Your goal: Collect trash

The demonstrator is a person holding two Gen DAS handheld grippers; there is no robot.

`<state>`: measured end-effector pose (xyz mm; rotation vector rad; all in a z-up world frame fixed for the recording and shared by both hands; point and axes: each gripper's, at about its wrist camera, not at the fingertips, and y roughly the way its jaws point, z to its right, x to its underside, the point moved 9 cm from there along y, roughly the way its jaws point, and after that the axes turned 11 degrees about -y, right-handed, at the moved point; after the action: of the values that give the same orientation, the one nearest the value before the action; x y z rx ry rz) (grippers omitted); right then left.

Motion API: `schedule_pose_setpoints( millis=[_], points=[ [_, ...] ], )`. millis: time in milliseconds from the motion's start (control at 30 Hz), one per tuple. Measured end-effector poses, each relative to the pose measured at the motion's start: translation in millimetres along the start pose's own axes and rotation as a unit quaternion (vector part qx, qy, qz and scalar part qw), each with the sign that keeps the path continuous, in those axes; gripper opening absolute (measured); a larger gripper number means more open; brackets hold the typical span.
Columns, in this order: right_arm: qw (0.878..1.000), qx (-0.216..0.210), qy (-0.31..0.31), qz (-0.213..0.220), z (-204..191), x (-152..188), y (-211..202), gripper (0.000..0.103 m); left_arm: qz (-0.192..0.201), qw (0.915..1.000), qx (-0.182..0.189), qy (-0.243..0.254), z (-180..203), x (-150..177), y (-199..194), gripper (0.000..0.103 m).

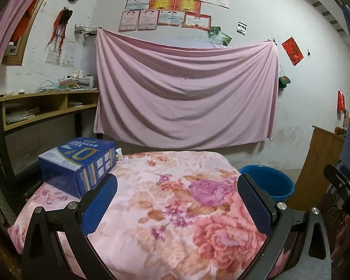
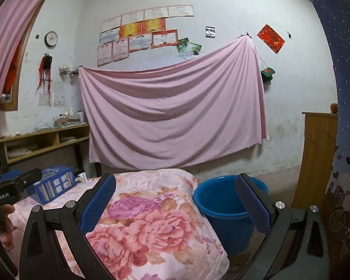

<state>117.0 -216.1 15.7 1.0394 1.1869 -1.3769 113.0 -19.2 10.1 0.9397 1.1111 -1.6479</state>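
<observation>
Left wrist view: left gripper [image 1: 177, 200] w/ jaws spread wide, nothing between its 2 blue pads [image 1: 98, 204], held above a floral blanket [image 1: 175, 210] covering the surface. Blue box [image 1: 78, 163] lies on the blanket's far left corner, well apart from the gripper. Blue bucket [image 1: 271, 184] stands on the floor beside the blanket's right edge.

Right wrist view: right gripper [image 2: 176, 204] likewise wide open & empty, over the blanket's right edge; bucket [image 2: 221, 203] just beyond. Pink sheet [image 2: 172, 116] hangs on the back wall.
</observation>
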Motion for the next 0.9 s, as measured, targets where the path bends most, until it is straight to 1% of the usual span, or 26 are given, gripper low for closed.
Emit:
schedule_pose_setpoints(
  millis=[133,333,533,733,900],
  points=[
    [1.0,0.001,-0.006,0.002,-9.8,8.6,-9.5,0.103,0.003,1.0,-0.006,-0.004,-11.6,14.3,-6.9,0.101],
    [1.0,0.006,-0.008,0.007,-17.7,16.6,-16.3,0.103,0.011,0.9998,-0.014,-0.013,-23.9,24.4,-10.8,0.101],
    [1.0,0.002,-0.013,0.008,-29.5,21.6,-16.3,0.103,0.023,0.9994,-0.017,-0.02,-32.1,30.5,-11.9,0.101],
    [1.0,0.002,-0.016,-0.005,-41.4,37.2,-9.0,0.103,0.027,0.9994,-0.014,-0.018,-40.0,41.8,-8.2,0.101],
    [0.999,0.014,-0.025,-0.018,-44.4,56.1,-5.3,0.103,0.03,0.9993,-0.023,-0.002,-40.4,51.6,-3.0,0.101]
  ],
)
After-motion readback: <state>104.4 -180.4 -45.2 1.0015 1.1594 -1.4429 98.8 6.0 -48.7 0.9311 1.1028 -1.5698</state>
